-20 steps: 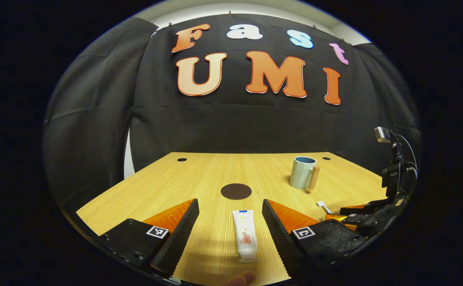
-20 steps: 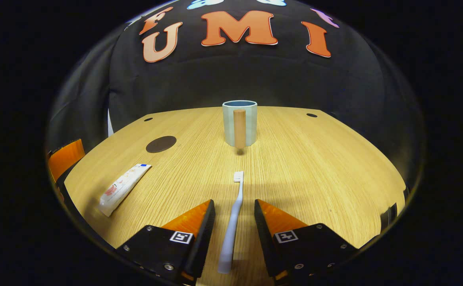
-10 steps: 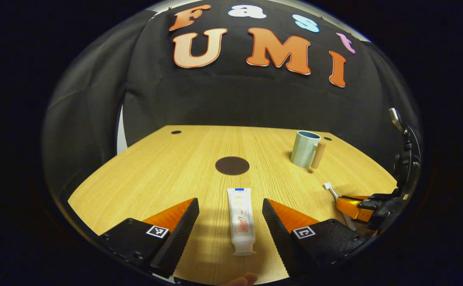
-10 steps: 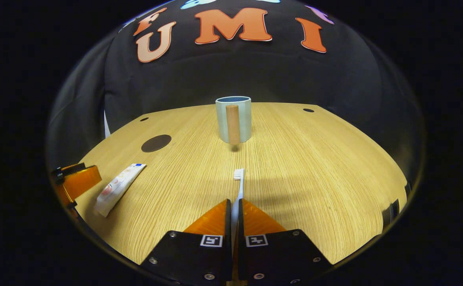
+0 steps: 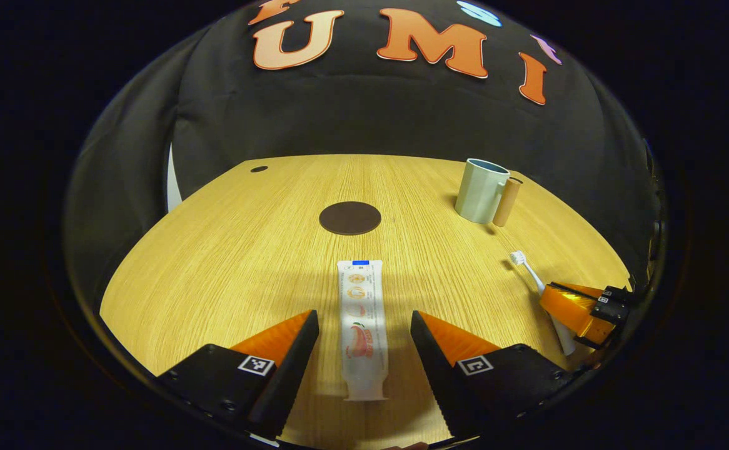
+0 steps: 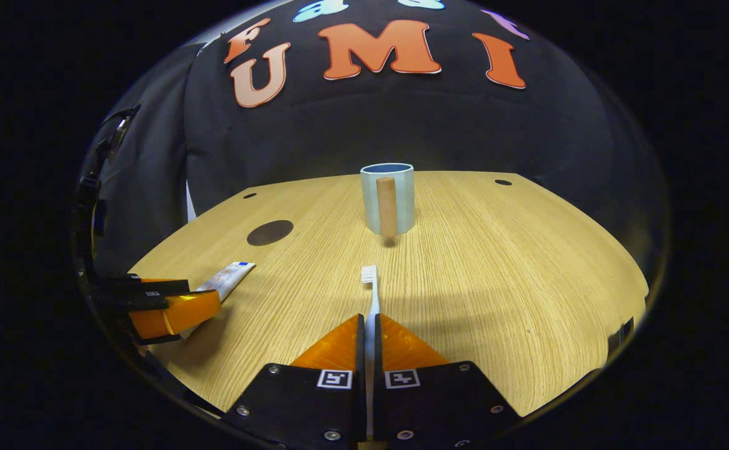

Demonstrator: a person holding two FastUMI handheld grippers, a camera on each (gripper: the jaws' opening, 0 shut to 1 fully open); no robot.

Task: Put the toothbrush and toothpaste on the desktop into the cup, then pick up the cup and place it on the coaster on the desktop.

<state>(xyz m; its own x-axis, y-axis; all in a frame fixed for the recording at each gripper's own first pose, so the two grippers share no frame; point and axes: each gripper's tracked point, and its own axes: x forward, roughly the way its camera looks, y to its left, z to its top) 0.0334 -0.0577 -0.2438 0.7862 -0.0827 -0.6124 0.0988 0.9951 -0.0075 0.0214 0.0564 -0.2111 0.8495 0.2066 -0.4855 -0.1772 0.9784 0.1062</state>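
A white toothpaste tube (image 5: 361,328) lies flat on the wooden desk, lengthwise between the fingers of my left gripper (image 5: 363,315), which stands open around it without touching. My right gripper (image 6: 369,320) is shut on the white toothbrush (image 6: 371,290), whose bristle head points toward the cup. The pale blue cup (image 6: 387,197) with a wooden handle stands upright farther back; in the left gripper view the cup (image 5: 481,190) is at the right rear. A dark round coaster (image 5: 350,218) lies beyond the tube. The right gripper (image 5: 580,306) also shows at the right edge of the left gripper view, holding the toothbrush (image 5: 526,270).
The wooden desk (image 5: 227,250) has small round holes near its back corners (image 5: 259,169). Black cloth walls close the booth behind and at the sides. In the right gripper view the left gripper (image 6: 164,306) sits over the toothpaste (image 6: 230,279) at the left edge.
My left gripper has moved forward so the toothpaste tube lies deeper between its open fingers. My right gripper closed on the toothbrush handle and holds it, slightly raised.
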